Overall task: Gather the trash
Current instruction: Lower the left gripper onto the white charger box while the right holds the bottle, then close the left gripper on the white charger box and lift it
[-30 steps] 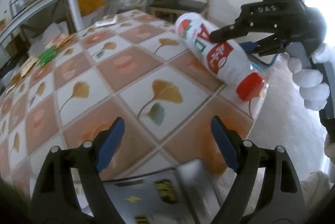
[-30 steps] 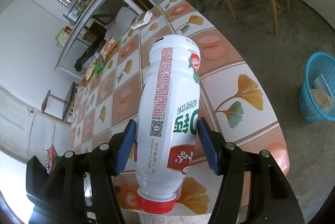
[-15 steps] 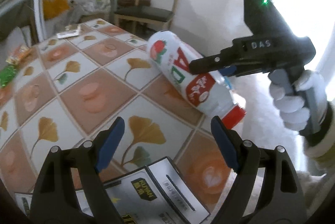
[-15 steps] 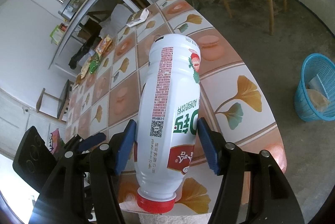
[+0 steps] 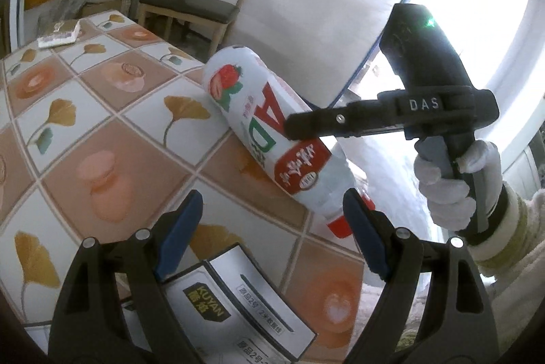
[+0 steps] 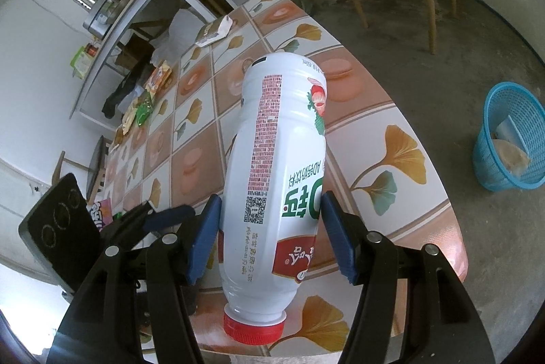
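Now my right gripper point(image 6: 270, 239) clamped on white yogurt-drink bottle point(image 6: 282, 166), blue pads pressing its sides near label; red cap point(image 6: 253, 328) toward me, base pointing away over tiled table point(image 6: 391, 139) near its edge. My left gripper point(image 5: 269, 234) wide, holding nothing, above grey-white carton point(image 5: 238, 302) on table; bottle just ahead, right of centre. Blue basket point(image 6: 511, 139) on floor, well apart.

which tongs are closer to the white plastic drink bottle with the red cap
Right. The right tongs straddle the white plastic drink bottle with the red cap, pads against its sides. The left tongs are open and empty beside it, over a silver packet.
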A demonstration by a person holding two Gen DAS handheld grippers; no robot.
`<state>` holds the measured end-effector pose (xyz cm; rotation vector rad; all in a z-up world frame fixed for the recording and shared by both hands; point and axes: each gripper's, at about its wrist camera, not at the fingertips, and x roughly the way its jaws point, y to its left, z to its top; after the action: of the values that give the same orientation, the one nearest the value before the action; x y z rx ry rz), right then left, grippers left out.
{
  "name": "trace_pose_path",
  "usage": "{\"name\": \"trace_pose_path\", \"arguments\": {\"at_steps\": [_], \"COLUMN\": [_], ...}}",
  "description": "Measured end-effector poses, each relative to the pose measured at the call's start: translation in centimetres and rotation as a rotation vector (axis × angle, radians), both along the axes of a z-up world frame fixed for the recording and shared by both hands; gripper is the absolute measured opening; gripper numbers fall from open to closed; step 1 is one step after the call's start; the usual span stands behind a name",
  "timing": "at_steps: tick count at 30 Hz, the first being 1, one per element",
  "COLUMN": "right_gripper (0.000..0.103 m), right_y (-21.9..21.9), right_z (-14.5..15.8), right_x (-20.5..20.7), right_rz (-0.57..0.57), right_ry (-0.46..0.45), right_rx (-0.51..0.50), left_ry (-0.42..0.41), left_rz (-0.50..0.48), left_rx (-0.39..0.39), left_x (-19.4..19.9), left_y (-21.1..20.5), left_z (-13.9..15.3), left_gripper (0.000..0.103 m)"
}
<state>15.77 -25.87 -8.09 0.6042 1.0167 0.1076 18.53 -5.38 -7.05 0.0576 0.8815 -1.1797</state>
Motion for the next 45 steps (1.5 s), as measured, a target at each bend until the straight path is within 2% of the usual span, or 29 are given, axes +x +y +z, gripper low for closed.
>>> {"name": "trace_pose_path", "arguments": {"at_steps": [2, 7, 11, 15, 17, 25, 29, 32, 36, 41, 45], "right_gripper": [0.059, 0.059, 0.059, 0.059, 0.058, 0.057, 0.057, 0.057, 0.057, 0.057, 0.057], "right_y": [0.0, 0.1, -0.1, -0.1, 0.1, 1.0, 2.5, 4.8, 7.5, 9.9, 11.0], "right_z": [0.0, 0.1, 0.1, 0.1, 0.0, 0.2, 0.7, 0.7, 0.4, 0.4, 0.4], "right_x": [-0.1, -0.2, -0.4, -0.6, -0.6, -0.1, 0.9, 2.2, 2.9, 1.1, -1.7], "right_rz": [-0.002, 0.000, 0.004, 0.010, 0.018, 0.074, 0.161, 0.280, 0.421, 0.579, 0.662], "right_ry": [-0.001, -0.003, -0.011, -0.017, -0.017, -0.019, -0.033, -0.028, -0.002, 0.022, 0.024], "right_rx": [-0.002, 0.003, 0.008, 0.010, 0.016, -0.010, -0.031, -0.061, -0.045, -0.008, 0.016], "left_ry": [-0.011, 0.034, -0.053, -0.125, -0.118, -0.022, 0.050, 0.115, 0.094, 0.140, 0.125], "left_rz": [0.033, 0.175, 0.300, 0.493, 0.553, 0.617, 0.719, 0.799, 0.894, 0.925, 0.900], "left_rx": [-0.005, -0.112, -0.146, -0.125, -0.113, -0.049, -0.038, -0.048, -0.073, -0.074, -0.046], "left_x": [0.7, 0.3, -2.3, -5.3, -6.9, -13.0, -13.3, -12.0, -10.6, -8.7, -8.4], "left_y": [0.2, 2.7, 4.2, 5.5, 5.9, 7.4, 9.7, 11.6, 13.6, 14.4, 14.1], "left_z": [0.1, 1.5, 3.5, 4.7, 4.4, 1.6, -0.1, -0.9, -0.7, -1.2, -0.9], "left_gripper": [0.080, 0.080, 0.080, 0.080, 0.080, 0.080, 0.077, 0.075, 0.075, 0.075, 0.075]}}
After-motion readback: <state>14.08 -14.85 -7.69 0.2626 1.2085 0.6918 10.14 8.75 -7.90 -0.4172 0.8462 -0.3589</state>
